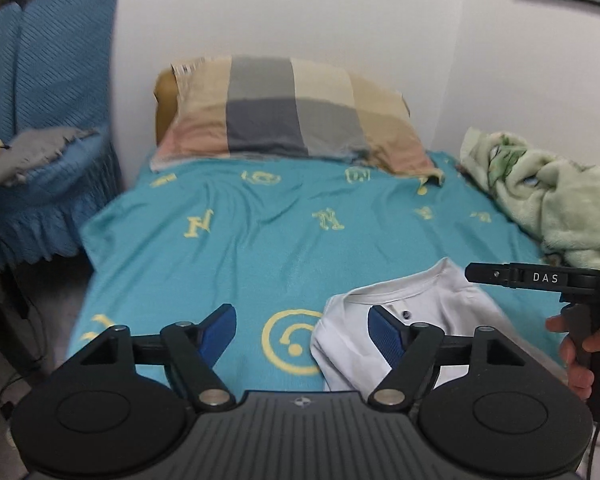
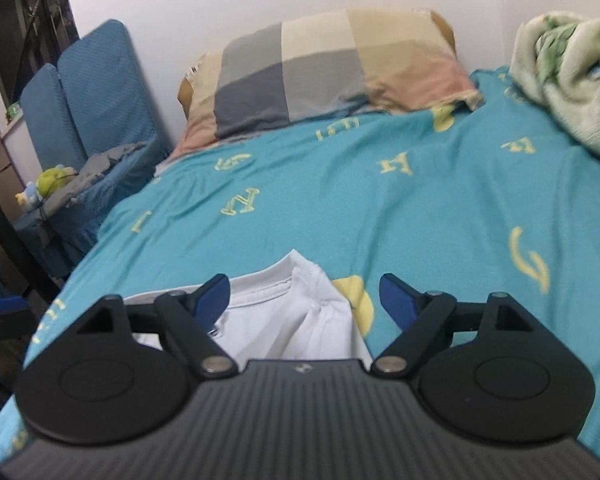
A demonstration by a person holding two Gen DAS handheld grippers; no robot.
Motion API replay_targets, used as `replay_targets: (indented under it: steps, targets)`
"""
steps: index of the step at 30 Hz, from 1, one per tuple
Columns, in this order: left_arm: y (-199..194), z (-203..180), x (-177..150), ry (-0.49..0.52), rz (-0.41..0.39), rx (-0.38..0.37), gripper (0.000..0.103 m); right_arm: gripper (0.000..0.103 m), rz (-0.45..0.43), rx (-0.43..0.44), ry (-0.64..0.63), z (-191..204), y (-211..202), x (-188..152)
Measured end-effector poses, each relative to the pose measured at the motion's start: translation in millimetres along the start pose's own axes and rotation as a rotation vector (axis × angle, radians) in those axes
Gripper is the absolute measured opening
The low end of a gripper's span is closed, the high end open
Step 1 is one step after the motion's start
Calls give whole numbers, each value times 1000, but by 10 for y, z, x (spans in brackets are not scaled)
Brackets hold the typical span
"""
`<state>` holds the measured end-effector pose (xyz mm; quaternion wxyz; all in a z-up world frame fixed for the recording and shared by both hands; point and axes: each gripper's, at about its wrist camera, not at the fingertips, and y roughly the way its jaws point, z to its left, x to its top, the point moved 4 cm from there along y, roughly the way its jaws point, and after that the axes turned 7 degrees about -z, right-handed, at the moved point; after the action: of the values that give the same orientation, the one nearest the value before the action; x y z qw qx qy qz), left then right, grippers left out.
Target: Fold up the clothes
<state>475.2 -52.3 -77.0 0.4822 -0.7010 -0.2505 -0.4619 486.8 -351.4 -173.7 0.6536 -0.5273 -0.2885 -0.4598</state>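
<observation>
A white shirt (image 1: 424,304) with a collar and a dark button lies folded on the teal bedsheet (image 1: 260,248) near the bed's front edge. My left gripper (image 1: 302,332) is open and empty, above the sheet at the shirt's left edge. The right gripper shows in the left wrist view (image 1: 540,280) at the far right, held by a hand. In the right wrist view the right gripper (image 2: 304,300) is open and empty, just above the shirt (image 2: 292,312), collar pointing away. The sheet (image 2: 380,208) spreads beyond.
A checked pillow (image 1: 296,116) lies at the head of the bed against the wall. A pale green fleece blanket (image 1: 548,200) is bunched at the right edge. A blue covered chair (image 1: 48,100) with grey cloth stands left of the bed.
</observation>
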Motion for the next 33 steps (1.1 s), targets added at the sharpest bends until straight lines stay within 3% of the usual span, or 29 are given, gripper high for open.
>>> replay_targets:
  steps: [7,12,17,19,23,29,33]
  targets:
    - [-1284,-469,-117,-30,-70,18,74,83,-57,28,1,245,-1289,-37]
    - [-2126,-911,-468,-24,-95,4,72,83,-91,45,26,500,-2330,-140]
    - [-2649,-1148,-910,-62,-78,-5,68,83,-81,16,-6,709,-3158,-283]
    - [-2760,-1239,-1028,-43,-70,-18,67,83,-70,12,6,739,-3373,-355]
    - [-2739,-1357,-1320,24,-13,-19,64,83,-50,41,149,600,-3628,-533]
    - [-2444,-1407,-1626,73,79,-62,61,83,10,30,241,402,-3585,-728]
    - [-2200,-1392,-1768,113,111,-49,57,83,27,77,338,340,-3461,-738]
